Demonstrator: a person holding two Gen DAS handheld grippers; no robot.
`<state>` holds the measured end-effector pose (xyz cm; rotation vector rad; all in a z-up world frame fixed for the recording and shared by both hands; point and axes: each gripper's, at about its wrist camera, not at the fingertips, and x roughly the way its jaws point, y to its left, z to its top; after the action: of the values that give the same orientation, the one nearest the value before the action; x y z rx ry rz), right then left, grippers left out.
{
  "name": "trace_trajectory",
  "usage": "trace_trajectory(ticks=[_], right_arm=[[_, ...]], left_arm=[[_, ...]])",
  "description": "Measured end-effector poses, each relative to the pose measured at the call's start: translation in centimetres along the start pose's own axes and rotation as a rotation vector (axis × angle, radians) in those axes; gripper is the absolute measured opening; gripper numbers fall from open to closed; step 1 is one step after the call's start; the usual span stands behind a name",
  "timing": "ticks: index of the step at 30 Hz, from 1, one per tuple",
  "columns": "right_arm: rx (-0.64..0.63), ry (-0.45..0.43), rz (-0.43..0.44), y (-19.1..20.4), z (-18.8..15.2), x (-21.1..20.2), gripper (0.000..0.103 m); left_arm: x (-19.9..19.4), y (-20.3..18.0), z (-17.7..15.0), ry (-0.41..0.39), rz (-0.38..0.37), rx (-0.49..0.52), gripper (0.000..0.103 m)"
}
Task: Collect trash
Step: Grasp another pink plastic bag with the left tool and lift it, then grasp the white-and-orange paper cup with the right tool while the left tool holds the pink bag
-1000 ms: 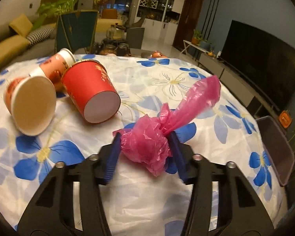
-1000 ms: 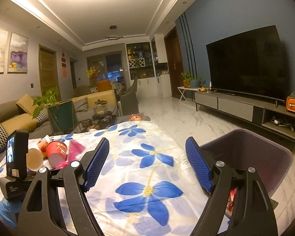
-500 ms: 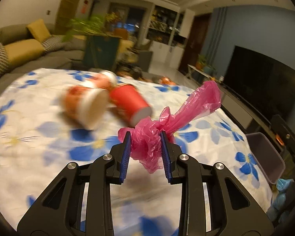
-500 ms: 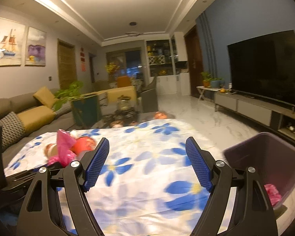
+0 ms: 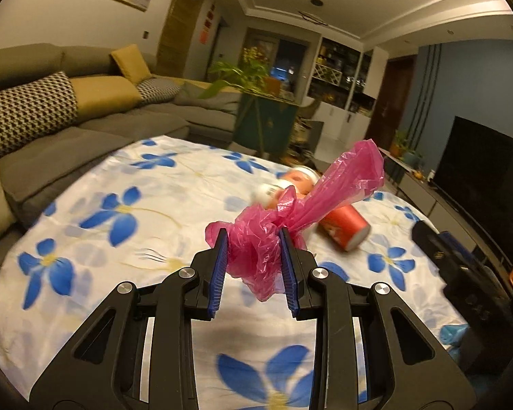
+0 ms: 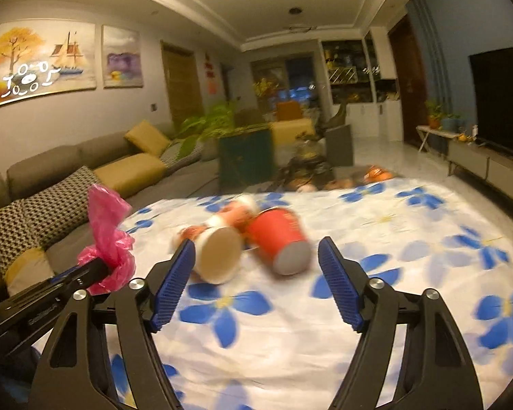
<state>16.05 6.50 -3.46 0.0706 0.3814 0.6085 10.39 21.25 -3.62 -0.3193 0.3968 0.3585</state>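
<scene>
The right tool is seen with its blue-padded fingers spread wide above the worktop, which is covered by a white cloth printed with blue flowers. Between the fingers, toward 12 o'clock, a red paper cup and a cream-bottomed cup are seen lying on their sides, blurred. At 9 o'clock, a crumpled pink plastic bag is pinched at the tip of the left tool. A grey sofa stands beyond.

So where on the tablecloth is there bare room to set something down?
Bare cloth lies left of the tipped cups, toward the sofa, and on the near side of the tablecloth under the right gripper. The cups crowd the middle.
</scene>
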Motion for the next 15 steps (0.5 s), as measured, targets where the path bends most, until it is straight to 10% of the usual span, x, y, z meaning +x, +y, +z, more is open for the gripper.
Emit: trace_trajectory(ticks=[15], right_arm=[[0.019, 0.181, 0.102, 3.9, 0.1, 7.5, 0.041]], left_arm=[[0.9, 4.1, 1.8, -0.02, 0.04, -0.091, 0.028]])
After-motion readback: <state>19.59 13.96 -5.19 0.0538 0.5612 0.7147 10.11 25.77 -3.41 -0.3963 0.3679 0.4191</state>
